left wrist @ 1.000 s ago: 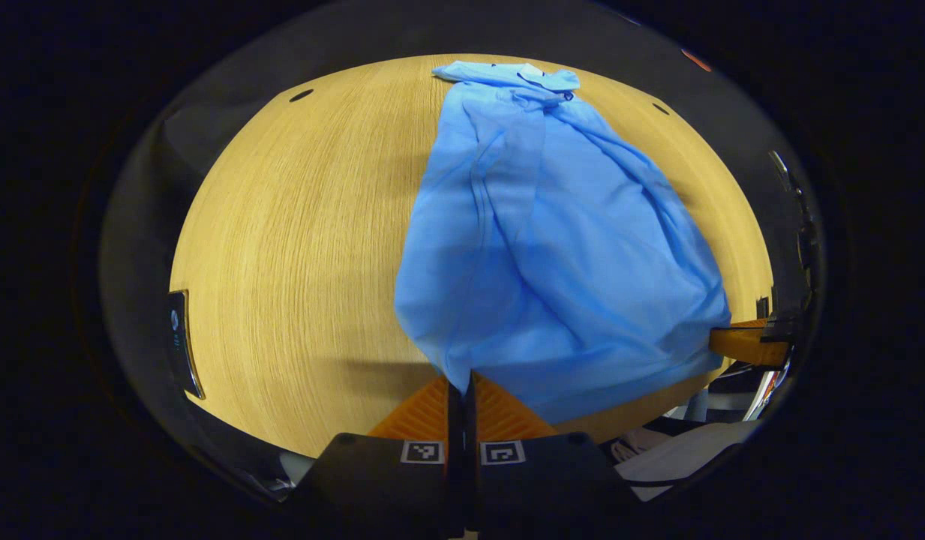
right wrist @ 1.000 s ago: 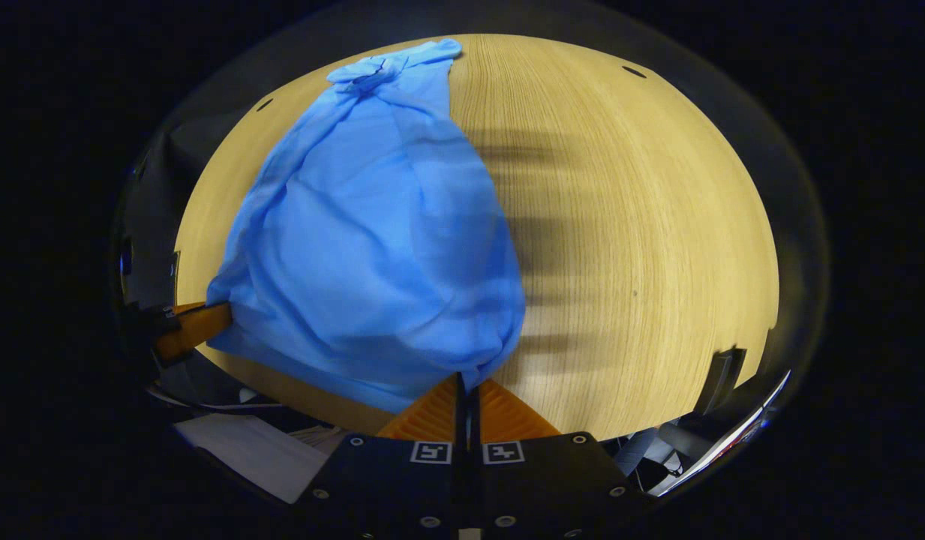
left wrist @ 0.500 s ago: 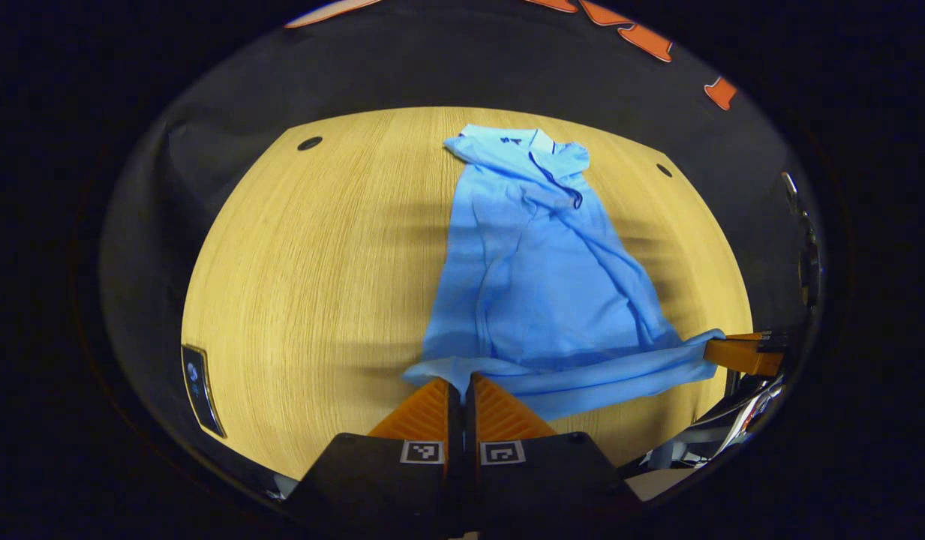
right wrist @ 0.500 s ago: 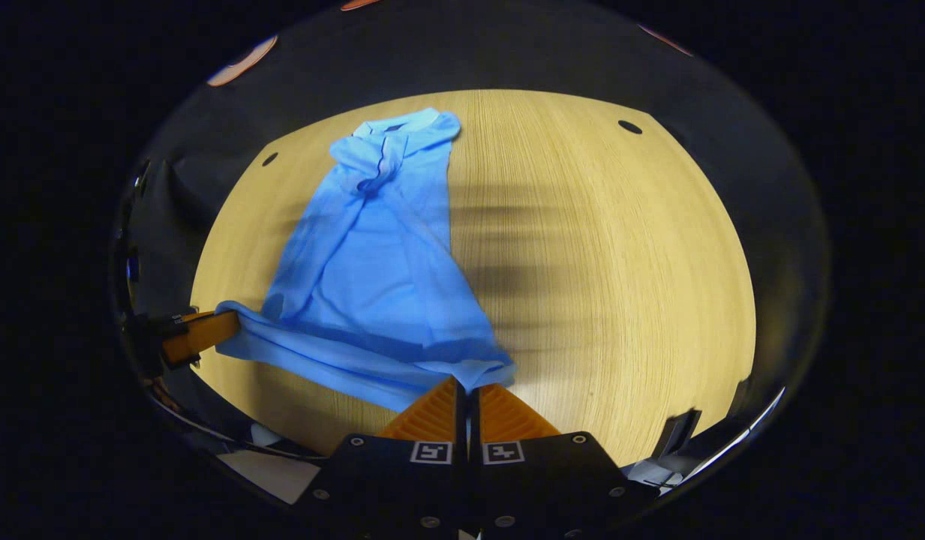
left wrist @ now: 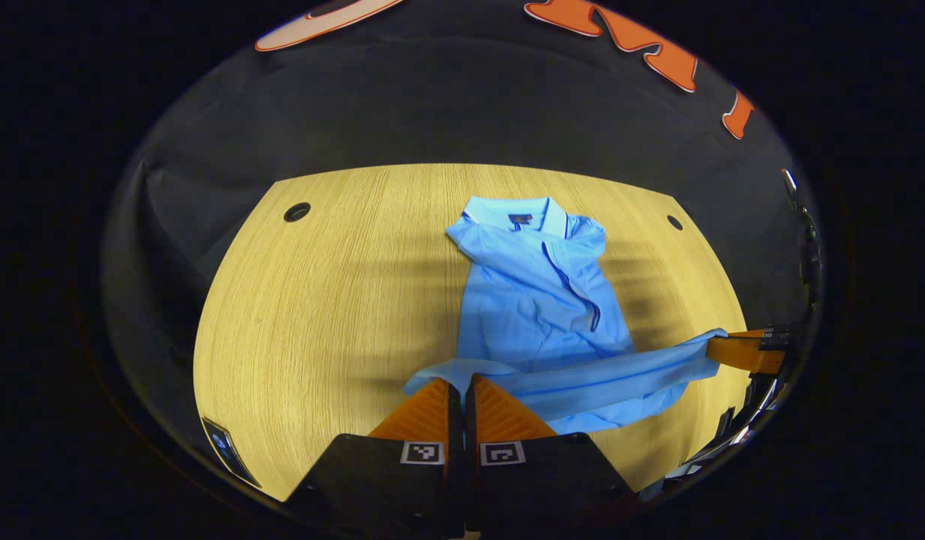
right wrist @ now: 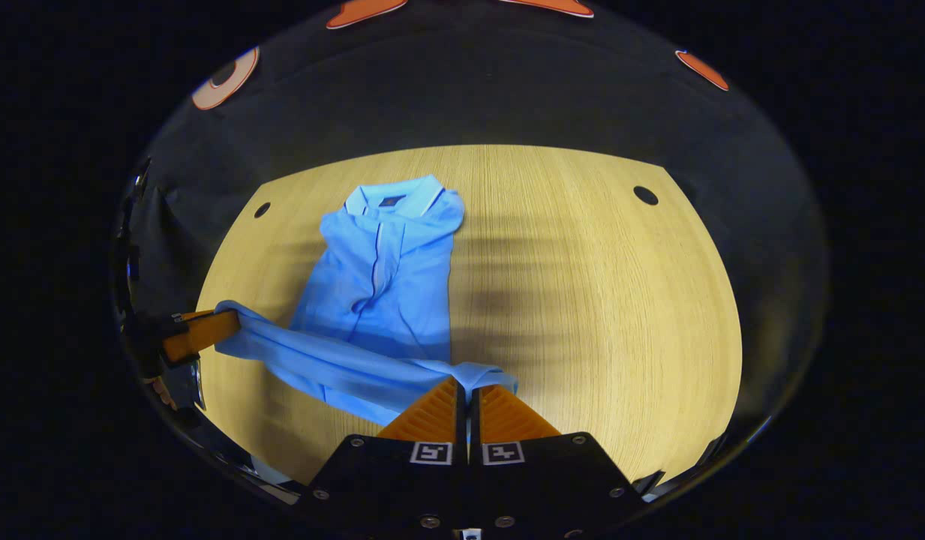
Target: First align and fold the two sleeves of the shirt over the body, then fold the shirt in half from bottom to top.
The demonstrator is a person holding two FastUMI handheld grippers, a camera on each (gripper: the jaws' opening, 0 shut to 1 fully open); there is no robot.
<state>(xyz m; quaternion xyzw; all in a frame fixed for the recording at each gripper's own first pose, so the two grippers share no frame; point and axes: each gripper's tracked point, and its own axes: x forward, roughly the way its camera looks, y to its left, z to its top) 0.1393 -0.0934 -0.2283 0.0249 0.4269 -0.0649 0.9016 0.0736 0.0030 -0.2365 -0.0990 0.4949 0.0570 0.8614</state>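
Both grippers moved forward and down since earlier frame; shirt (left wrist: 541,300), then hanging, now lies on counter (left wrist: 319,300), collar far. Left gripper (left wrist: 458,384) and right gripper (right wrist: 468,384) closed, pinching hem corners. Bottom-to-top fold under way.

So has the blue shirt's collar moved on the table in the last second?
Cannot tell. The collar sits lower in the left gripper view, but so does the table hole, so the camera moved.
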